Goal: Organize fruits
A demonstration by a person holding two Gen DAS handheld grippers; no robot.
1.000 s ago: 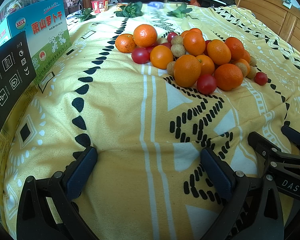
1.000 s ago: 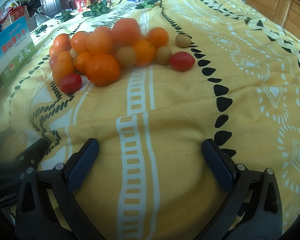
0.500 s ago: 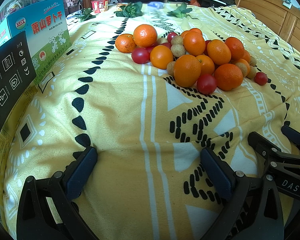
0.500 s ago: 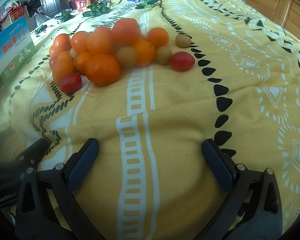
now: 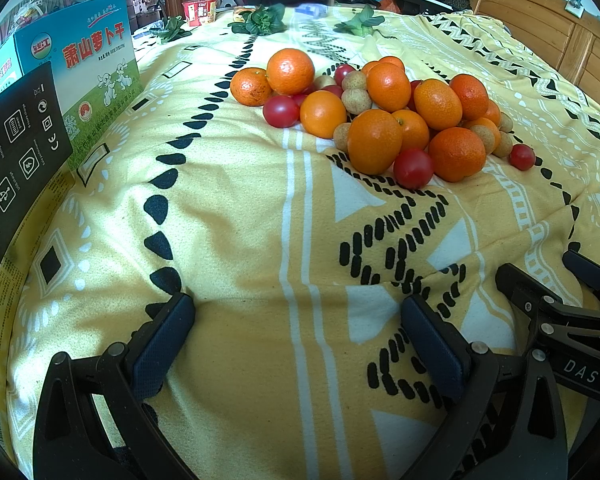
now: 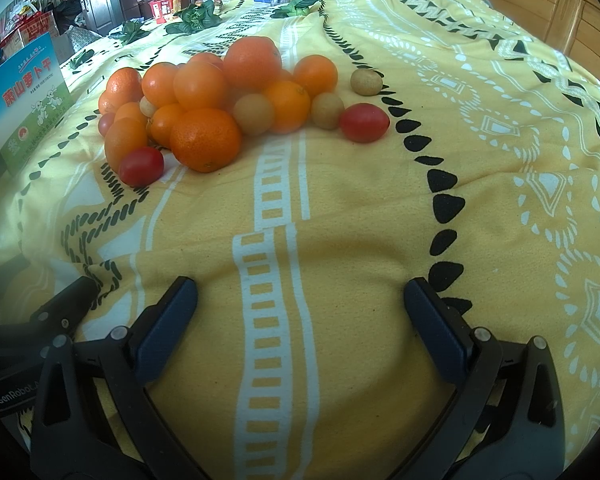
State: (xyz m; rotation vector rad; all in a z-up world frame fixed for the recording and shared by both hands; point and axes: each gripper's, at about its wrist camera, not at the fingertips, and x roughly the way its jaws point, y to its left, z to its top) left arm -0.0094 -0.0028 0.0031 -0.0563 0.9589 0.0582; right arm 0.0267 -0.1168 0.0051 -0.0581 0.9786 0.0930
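A heap of fruit lies on the yellow patterned cloth (image 5: 240, 208): several oranges (image 5: 374, 141), red cherry tomatoes (image 5: 413, 168) and small tan longans (image 5: 356, 101). In the right wrist view the same heap shows with an orange (image 6: 205, 139) in front, a tomato (image 6: 364, 122) at its right and a longan (image 6: 365, 82) behind. My left gripper (image 5: 296, 328) is open and empty, resting low on the cloth well short of the heap. My right gripper (image 6: 300, 312) is open and empty too, also short of the heap. It shows at the right edge of the left view (image 5: 560, 300).
A blue and green carton (image 5: 96, 68) and a black box (image 5: 16, 152) stand at the left. Green leafy vegetables (image 5: 262, 20) and a red cup (image 5: 198, 11) lie at the far end. A wooden headboard (image 5: 560, 40) borders the right.
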